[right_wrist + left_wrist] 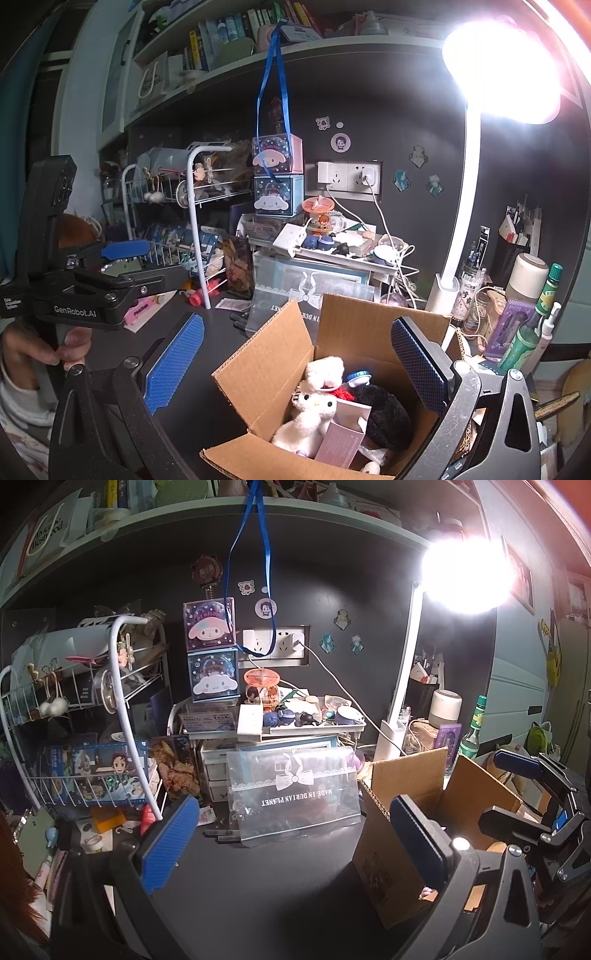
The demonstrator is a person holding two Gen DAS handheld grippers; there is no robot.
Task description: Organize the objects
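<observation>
An open cardboard box [269, 354] stands on the dark desk. Inside lie a white cat plush [314, 402], a black furry toy [384, 406], a pink carton [343, 432] and a blue-rimmed round thing [356, 376]. My right gripper [295, 363] hovers open over the box with nothing between its blue pads. My left gripper [291, 843] is open and empty above the bare desk, left of the box [406, 786]. From the right wrist the left gripper [147, 264] shows at far left, held by a hand [37, 347]. The right gripper [513, 794] shows beyond the box.
A clear bag with a white bow [295, 790] leans against small drawers behind the desk space. A white wire rack [92, 738] crowds the left. A tray of small figures [314, 716], a bright lamp [402, 664] and bottles [528, 332] fill the back and right. Pens [221, 836] lie by the bag.
</observation>
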